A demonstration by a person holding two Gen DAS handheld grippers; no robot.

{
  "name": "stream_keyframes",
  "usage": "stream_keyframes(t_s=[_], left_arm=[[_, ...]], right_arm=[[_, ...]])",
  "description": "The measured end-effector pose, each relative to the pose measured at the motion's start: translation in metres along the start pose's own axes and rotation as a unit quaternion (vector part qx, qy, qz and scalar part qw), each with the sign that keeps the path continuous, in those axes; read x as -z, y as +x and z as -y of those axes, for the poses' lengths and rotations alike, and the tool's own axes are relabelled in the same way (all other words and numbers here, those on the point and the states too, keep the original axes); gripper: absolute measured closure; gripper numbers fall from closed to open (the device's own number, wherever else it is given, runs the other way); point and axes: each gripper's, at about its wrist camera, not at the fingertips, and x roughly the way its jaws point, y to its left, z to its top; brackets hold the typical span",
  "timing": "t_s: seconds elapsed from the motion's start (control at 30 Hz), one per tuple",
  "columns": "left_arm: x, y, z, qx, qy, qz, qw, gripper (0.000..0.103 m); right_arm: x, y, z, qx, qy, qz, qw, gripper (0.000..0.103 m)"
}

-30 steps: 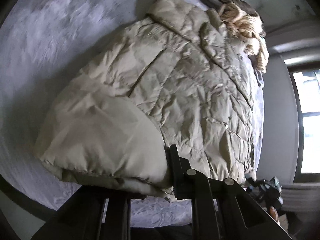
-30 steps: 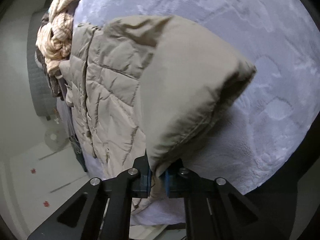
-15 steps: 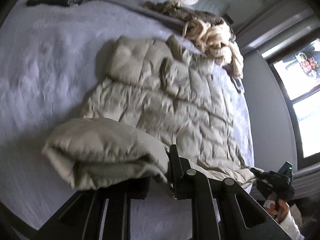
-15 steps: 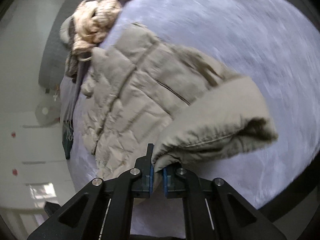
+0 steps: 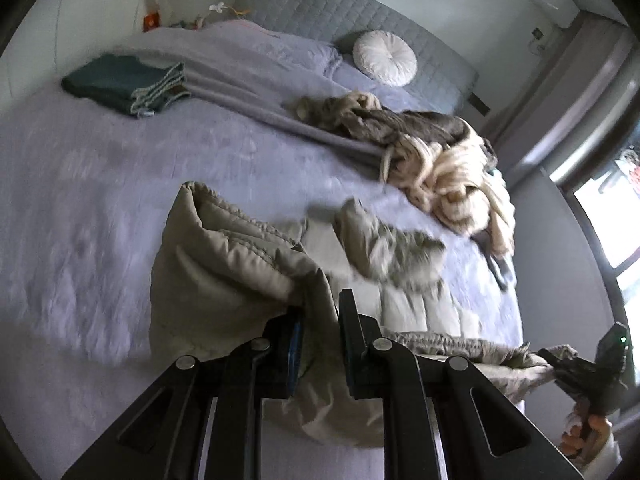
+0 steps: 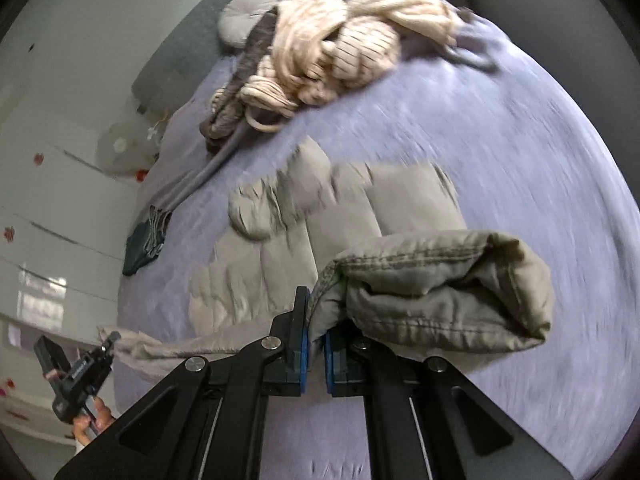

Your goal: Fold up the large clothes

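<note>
A beige quilted puffer jacket (image 5: 404,304) (image 6: 344,216) lies partly on the lilac bed, its near edge lifted off the cover. My left gripper (image 5: 318,312) is shut on one bunched corner of the hem, which hangs folded to its left. My right gripper (image 6: 316,320) is shut on the other corner, whose cuff-like bundle (image 6: 448,288) hangs to the right. The hem stretches between the two. Each wrist view shows the other gripper at the frame edge: the right one (image 5: 560,364) and the left one (image 6: 110,342), both clamped on fabric.
A heap of cream and brown knitwear (image 5: 444,164) (image 6: 320,48) lies behind the jacket. A folded dark green garment (image 5: 120,88) sits at the bed's far left. A round white cushion (image 5: 384,58) leans on the grey headboard (image 5: 320,12). A window (image 5: 608,216) is at right.
Both grippers rose and drew back from the bed with the jacket's hem, lifting it. The jacket now looks smaller and farther off, and more of the bed and headboard shows.
</note>
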Motion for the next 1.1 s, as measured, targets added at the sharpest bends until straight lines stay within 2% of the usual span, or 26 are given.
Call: stream_keyframes(t_s=[0.1, 0.27, 0.57, 0.8, 0.97, 1.07, 1.1], left_arm=[[-0.02, 0.034, 0.006, -0.016, -0.003, 0.002, 0.9999, 0.084], [-0.038, 0.094, 0.003, -0.033, 0.011, -0.02, 0.9992, 0.084], [-0.055, 0.172, -0.009, -0.052, 0.031, -0.048, 0.997, 0.084], [-0.039, 0.229, -0.026, -0.077, 0.021, -0.068, 0.9945, 0.084], [-0.036, 0.244, -0.026, -0.107, 0.034, -0.077, 0.9907, 0.084], [-0.041, 0.231, -0.02, -0.118, 0.059, -0.071, 0.9888, 0.084], [-0.043, 0.226, -0.02, -0.118, 0.071, -0.069, 0.9881, 0.076]], right_arm=[[-0.04, 0.03, -0.007, 0.008, -0.025, -0.005, 1.0, 0.097], [-0.076, 0.08, -0.01, 0.032, -0.039, -0.02, 0.999, 0.097], [-0.106, 0.146, 0.003, 0.056, -0.021, -0.014, 0.998, 0.097], [-0.11, 0.197, 0.028, 0.068, -0.008, -0.027, 0.997, 0.097], [-0.11, 0.224, 0.042, 0.069, 0.01, -0.042, 0.997, 0.097], [-0.113, 0.212, 0.043, 0.051, 0.027, -0.044, 0.997, 0.095], [-0.114, 0.205, 0.042, 0.045, 0.022, -0.046, 0.998, 0.093]])
